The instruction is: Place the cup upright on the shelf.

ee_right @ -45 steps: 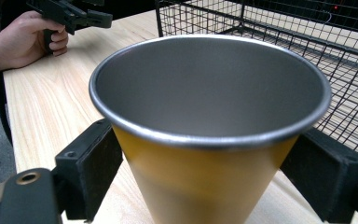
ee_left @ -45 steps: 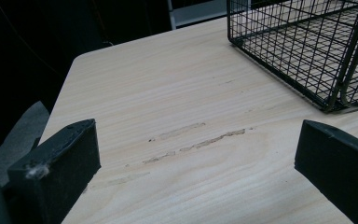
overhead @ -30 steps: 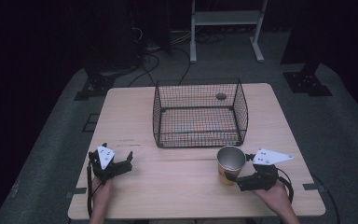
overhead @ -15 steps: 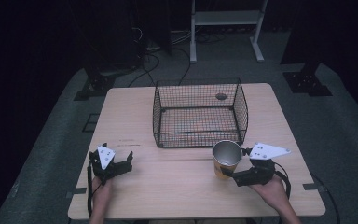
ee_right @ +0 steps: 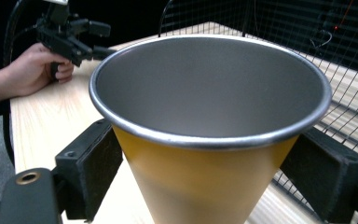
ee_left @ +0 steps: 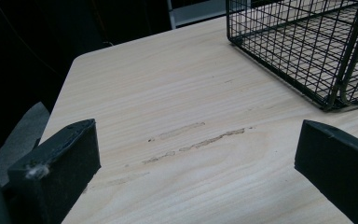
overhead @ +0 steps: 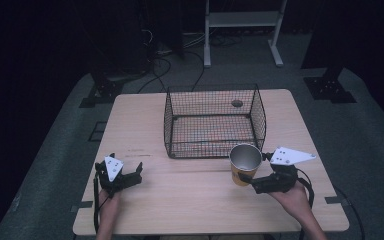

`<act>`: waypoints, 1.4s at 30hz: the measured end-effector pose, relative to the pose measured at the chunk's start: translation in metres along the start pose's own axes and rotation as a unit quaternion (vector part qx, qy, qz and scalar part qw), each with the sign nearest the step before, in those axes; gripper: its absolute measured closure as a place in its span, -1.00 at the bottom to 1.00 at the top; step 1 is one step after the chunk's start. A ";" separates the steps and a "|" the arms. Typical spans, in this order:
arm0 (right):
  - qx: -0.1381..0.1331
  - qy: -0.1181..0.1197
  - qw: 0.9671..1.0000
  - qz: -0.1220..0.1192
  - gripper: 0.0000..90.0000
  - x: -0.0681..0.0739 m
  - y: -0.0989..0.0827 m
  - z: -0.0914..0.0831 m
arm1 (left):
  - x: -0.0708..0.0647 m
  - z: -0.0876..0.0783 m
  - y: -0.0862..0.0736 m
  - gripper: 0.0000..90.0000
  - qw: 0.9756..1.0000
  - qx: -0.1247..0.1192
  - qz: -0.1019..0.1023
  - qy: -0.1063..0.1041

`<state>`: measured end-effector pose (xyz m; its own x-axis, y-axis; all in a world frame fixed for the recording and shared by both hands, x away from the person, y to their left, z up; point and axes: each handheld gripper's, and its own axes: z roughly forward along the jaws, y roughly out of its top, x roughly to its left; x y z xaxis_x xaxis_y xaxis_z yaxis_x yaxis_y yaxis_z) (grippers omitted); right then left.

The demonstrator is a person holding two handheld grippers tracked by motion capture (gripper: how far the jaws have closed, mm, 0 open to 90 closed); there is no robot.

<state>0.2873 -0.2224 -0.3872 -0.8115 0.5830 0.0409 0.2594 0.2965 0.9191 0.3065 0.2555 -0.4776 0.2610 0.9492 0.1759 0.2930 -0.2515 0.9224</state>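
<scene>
A yellow cup (overhead: 244,169) with a steel rim and a bare metal inside stands upright just in front of the wire basket's (overhead: 215,122) right front corner. My right gripper (overhead: 246,179) is shut on the cup low down. In the right gripper view its black pads (ee_right: 89,172) press on both sides of the yellow cup (ee_right: 205,140). My left gripper (overhead: 136,176) rests at the table's front left, open. In the left gripper view, the left gripper (ee_left: 196,158) has bare wood between its jaws.
The black wire basket (ee_left: 307,46) stands at the middle back of the wooden table (overhead: 180,200) and looks empty. A round hole (overhead: 237,103) marks the tabletop behind it. Scuff marks (ee_left: 196,137) lie ahead of the left gripper. Cables and a white stand (overhead: 242,20) are on the floor beyond.
My right gripper has carried the cup a little away from the person, towards the basket's front right corner. The left gripper has stayed put.
</scene>
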 end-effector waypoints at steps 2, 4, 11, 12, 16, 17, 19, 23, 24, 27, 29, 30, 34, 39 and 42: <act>-0.003 -0.001 1.000 0.000 -0.68 -0.002 0.005 0.000 | 0.000 0.000 0.000 -1.00 1.000 0.000 -0.001 0.000; -0.006 0.000 1.000 0.000 -0.68 -0.005 0.009 0.000 | 0.000 0.000 0.000 -1.00 1.000 0.000 -0.001 0.000; -0.010 0.007 1.000 -0.003 -0.68 -0.015 0.031 0.004 | 0.000 0.000 0.000 -1.00 1.000 0.000 -0.002 0.000; -0.010 0.007 1.000 -0.003 -0.68 -0.016 0.033 0.006 | 0.000 0.000 0.000 -1.00 1.000 0.000 -0.002 0.000; -0.007 0.009 1.000 -0.008 -0.68 -0.020 0.041 0.009 | 0.000 0.000 0.000 -1.00 1.000 0.000 -0.002 0.000; -0.007 0.013 1.000 -0.007 -0.68 -0.022 0.047 0.010 | 0.000 0.000 0.000 -1.00 1.000 0.000 -0.001 0.001; -0.008 0.015 1.000 -0.010 -0.68 -0.023 0.050 0.011 | 0.000 0.000 0.000 -1.00 1.000 0.000 -0.002 0.001; -0.005 0.018 1.000 -0.019 -0.68 -0.025 0.065 0.017 | 0.000 0.000 0.000 -1.00 1.000 0.001 -0.002 0.001; -0.005 0.018 1.000 -0.019 -0.68 -0.025 0.065 0.017 | 0.000 0.000 0.000 -1.00 1.000 0.001 -0.002 0.001; -0.001 0.021 0.999 -0.030 -0.68 -0.026 0.078 0.022 | 0.001 0.000 0.000 -1.00 1.000 0.001 -0.002 0.000; 0.002 0.022 0.999 -0.035 -0.68 -0.027 0.085 0.025 | 0.001 0.000 0.000 -1.00 1.000 0.001 -0.002 0.000; 0.002 0.022 0.999 -0.038 -0.68 -0.027 0.088 0.027 | 0.001 0.000 0.000 -1.00 1.000 0.001 -0.002 0.000; 0.006 0.025 0.999 -0.048 -0.68 -0.029 0.101 0.034 | 0.001 0.000 0.000 -1.00 1.000 0.000 -0.002 0.000; 0.015 0.030 0.998 -0.056 -0.68 -0.031 0.114 0.046 | 0.001 0.000 0.000 -1.00 1.000 -0.001 -0.003 0.000; 0.019 0.033 0.998 -0.056 -0.68 -0.033 0.117 0.051 | 0.001 0.000 0.000 -1.00 1.000 -0.001 -0.003 0.000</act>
<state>0.3716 -0.1682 -0.3010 -0.8685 0.4944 -0.0349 0.1835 0.3862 0.9040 0.3064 0.2565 -0.4774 0.2597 0.9507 0.1694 0.2935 -0.2448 0.9241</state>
